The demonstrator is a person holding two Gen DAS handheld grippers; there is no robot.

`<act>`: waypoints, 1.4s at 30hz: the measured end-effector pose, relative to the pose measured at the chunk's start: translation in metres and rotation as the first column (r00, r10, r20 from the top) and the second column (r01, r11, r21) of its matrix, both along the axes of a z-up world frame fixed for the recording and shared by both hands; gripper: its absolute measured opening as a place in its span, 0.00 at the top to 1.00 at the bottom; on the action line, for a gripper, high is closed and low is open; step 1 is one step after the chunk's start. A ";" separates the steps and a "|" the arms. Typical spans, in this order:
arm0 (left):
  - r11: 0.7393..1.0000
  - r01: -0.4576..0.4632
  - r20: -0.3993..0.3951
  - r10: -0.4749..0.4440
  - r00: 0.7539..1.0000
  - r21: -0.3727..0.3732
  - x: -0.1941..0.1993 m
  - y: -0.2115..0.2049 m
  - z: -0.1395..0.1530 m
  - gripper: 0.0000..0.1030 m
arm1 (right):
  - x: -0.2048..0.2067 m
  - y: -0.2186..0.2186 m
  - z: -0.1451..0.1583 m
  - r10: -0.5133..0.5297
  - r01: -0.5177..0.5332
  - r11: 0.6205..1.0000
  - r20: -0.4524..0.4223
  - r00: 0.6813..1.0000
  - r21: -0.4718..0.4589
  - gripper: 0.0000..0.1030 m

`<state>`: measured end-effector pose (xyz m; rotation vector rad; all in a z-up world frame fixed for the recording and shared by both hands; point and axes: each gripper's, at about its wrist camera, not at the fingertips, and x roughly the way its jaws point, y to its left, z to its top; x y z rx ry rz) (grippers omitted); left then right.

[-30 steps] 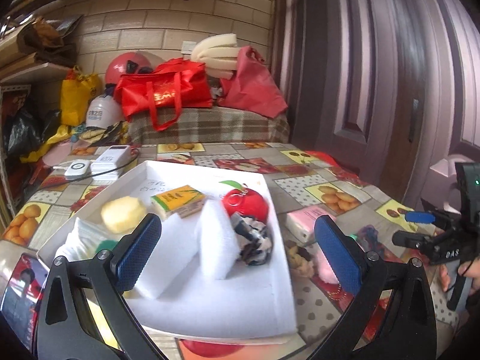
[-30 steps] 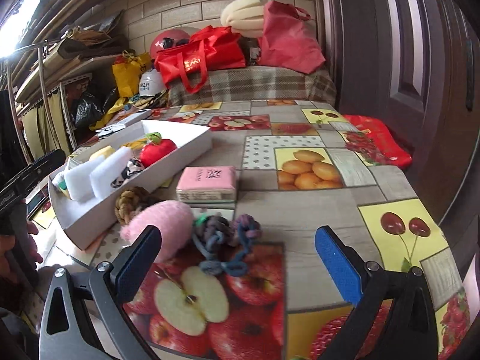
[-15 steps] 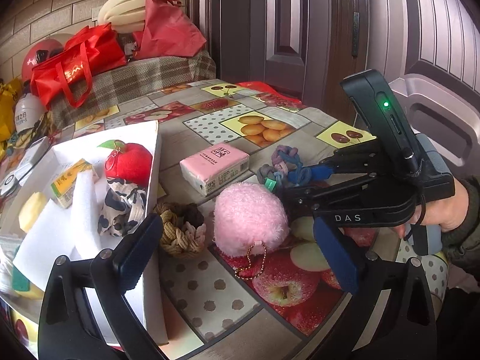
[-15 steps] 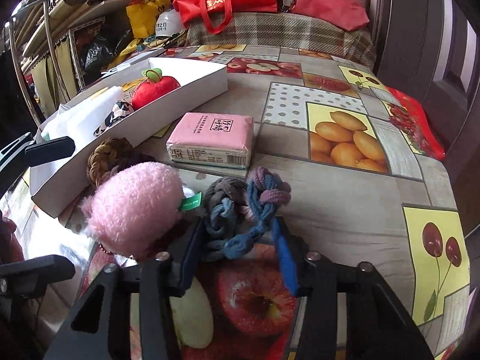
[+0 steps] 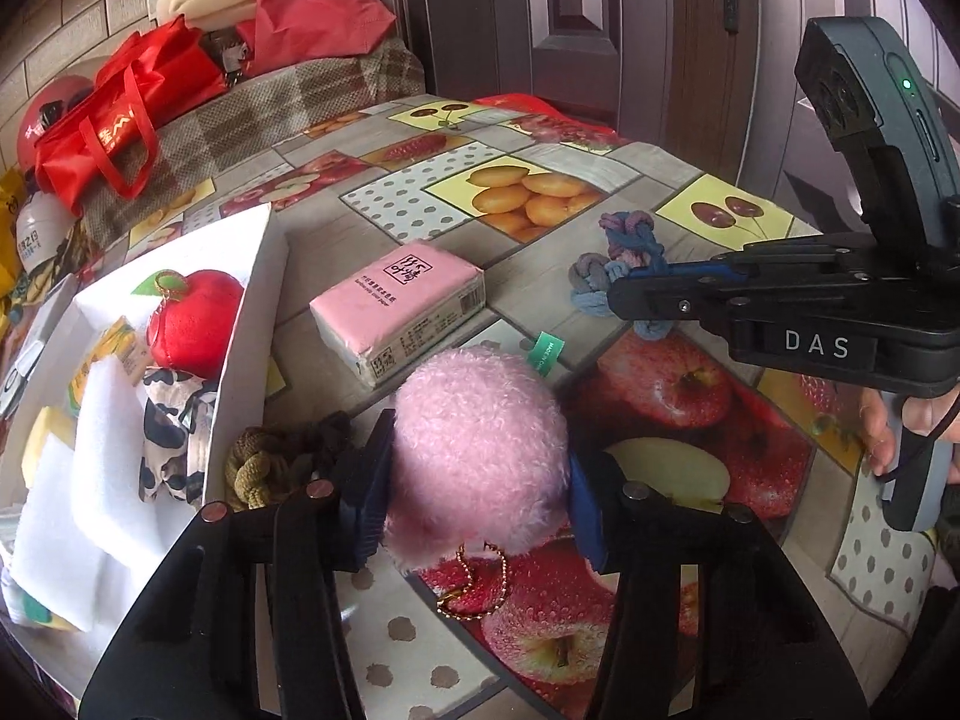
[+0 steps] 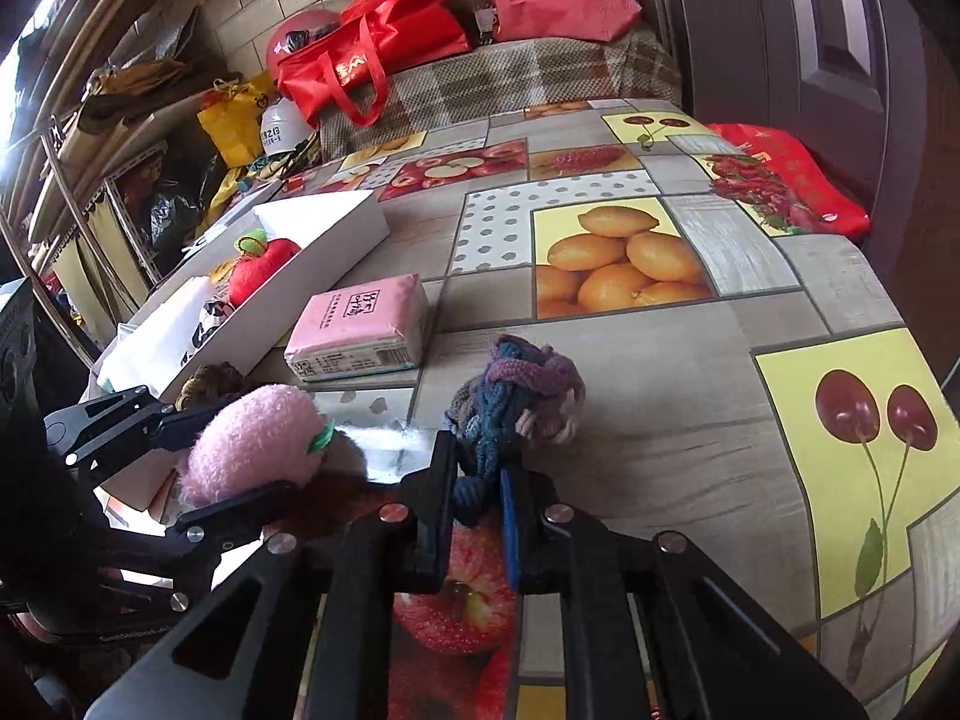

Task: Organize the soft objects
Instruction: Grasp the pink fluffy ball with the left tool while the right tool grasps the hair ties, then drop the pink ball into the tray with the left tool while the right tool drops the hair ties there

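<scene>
My left gripper (image 5: 477, 495) is shut on a fluffy pink pompom (image 5: 480, 450) with a gold chain, low over the tablecloth; it also shows in the right wrist view (image 6: 252, 444). My right gripper (image 6: 477, 492) is shut on a braided blue-grey-purple rope knot (image 6: 510, 396), seen in the left wrist view (image 5: 618, 264) too. A white tray (image 5: 246, 360) on the left holds a red plush apple (image 5: 192, 324), white foam blocks (image 5: 108, 420) and a spotted cloth. A brown braided knot (image 5: 270, 462) lies beside the tray.
A pink tissue pack (image 5: 402, 300) lies on the fruit-print tablecloth between tray and rope knot. Red bags (image 6: 372, 60) sit on a plaid-covered seat behind the table. A dark door (image 5: 570, 12) stands at right. Shelving (image 6: 90, 180) with clutter stands at left.
My left gripper has moved forward and closed on the pink pompom. My right gripper has closed tight on the rope knot, bunching it up.
</scene>
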<state>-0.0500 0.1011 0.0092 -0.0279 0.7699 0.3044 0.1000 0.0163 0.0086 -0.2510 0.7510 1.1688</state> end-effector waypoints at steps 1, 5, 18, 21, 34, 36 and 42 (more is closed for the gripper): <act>1.000 0.003 0.024 -0.003 1.000 0.010 -0.004 -0.002 0.003 0.52 | -0.004 -0.003 0.004 0.001 -0.001 1.000 0.027 1.000 0.020 0.91; 0.999 0.013 0.186 -0.019 0.982 0.032 -0.030 -0.007 0.022 0.52 | -0.021 -0.021 0.020 -0.017 -0.003 0.991 0.145 0.989 0.137 0.92; 0.993 -0.090 0.391 0.053 0.919 0.077 -0.083 0.001 0.044 0.52 | -0.072 -0.033 0.042 -0.040 -0.048 0.957 0.291 0.956 0.287 0.92; 0.989 -0.119 0.409 0.075 0.909 0.083 -0.096 0.008 0.044 0.52 | -0.084 -0.028 0.043 -0.028 -0.068 0.953 0.310 0.950 0.296 0.92; 0.965 -0.258 0.443 0.214 0.871 0.040 -0.140 0.056 0.044 0.52 | -0.122 0.003 0.040 0.042 -0.146 0.953 0.360 0.932 0.266 0.91; 0.960 -0.278 0.444 0.233 0.865 0.039 -0.144 0.063 0.044 0.52 | -0.129 0.008 0.039 0.057 -0.164 0.952 0.375 0.925 0.258 0.92; 0.940 -0.339 0.450 0.287 0.846 0.037 -0.158 0.086 0.043 0.52 | -0.154 0.022 0.036 0.101 -0.224 0.946 0.448 0.888 0.232 0.91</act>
